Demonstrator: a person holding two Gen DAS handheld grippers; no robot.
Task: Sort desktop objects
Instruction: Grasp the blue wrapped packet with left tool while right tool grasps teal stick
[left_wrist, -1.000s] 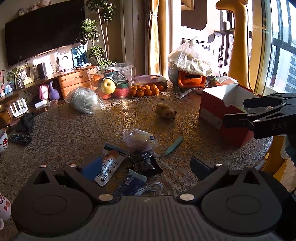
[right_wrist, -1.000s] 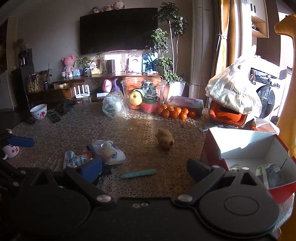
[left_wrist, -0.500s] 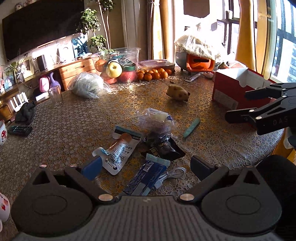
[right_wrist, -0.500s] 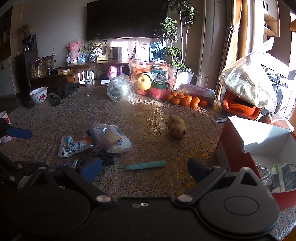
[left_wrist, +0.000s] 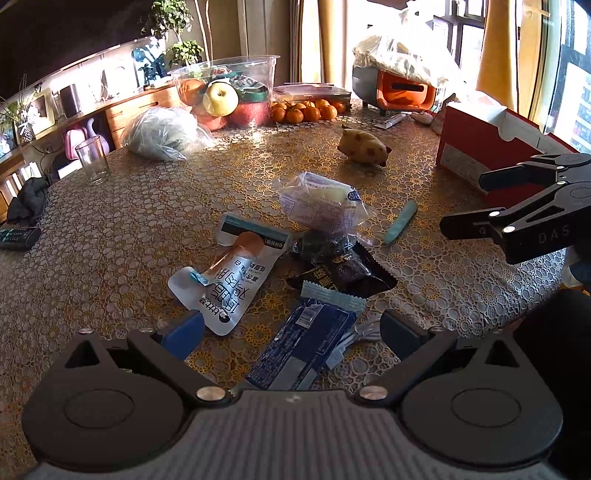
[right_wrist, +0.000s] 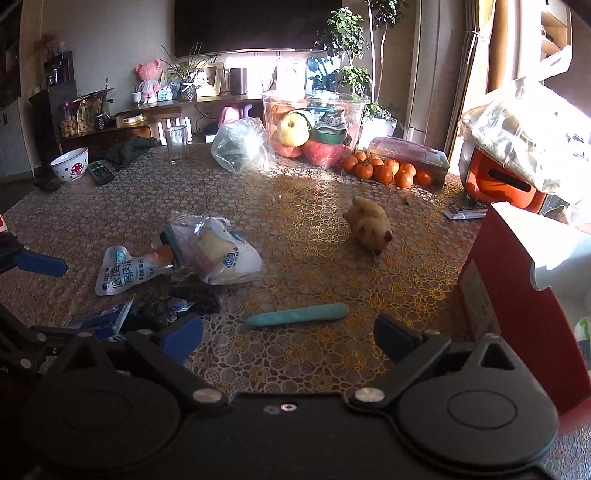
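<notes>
My left gripper (left_wrist: 291, 328) is open, low over a blue snack packet (left_wrist: 306, 341) that lies between its fingers. Just beyond lie a white pouch (left_wrist: 229, 280), a black wrapper (left_wrist: 347, 273), a clear bread bag (left_wrist: 321, 203) and a teal stick (left_wrist: 400, 221). My right gripper (right_wrist: 288, 334) is open and empty, hovering just behind the teal stick (right_wrist: 295, 317). It also shows in the left wrist view as an open right gripper (left_wrist: 461, 203). The bread bag (right_wrist: 218, 254) and white pouch (right_wrist: 125, 273) lie to its left. A red box (right_wrist: 517, 295) stands open at the right.
A spotted toy pig (right_wrist: 369, 225) stands mid-table. Behind it are a clear fruit tub (right_wrist: 314, 125), tangerines (right_wrist: 384, 170), a plastic bag (right_wrist: 236, 144), a drinking glass (right_wrist: 177, 142), a remote (right_wrist: 99, 171) and an orange appliance (right_wrist: 498, 181) under a bag. A white cable (left_wrist: 362, 332) lies beside the blue packet.
Both grippers have dropped and moved forward toward the table. The left one now straddles the blue packet; the right one has closed in on the teal stick.
</notes>
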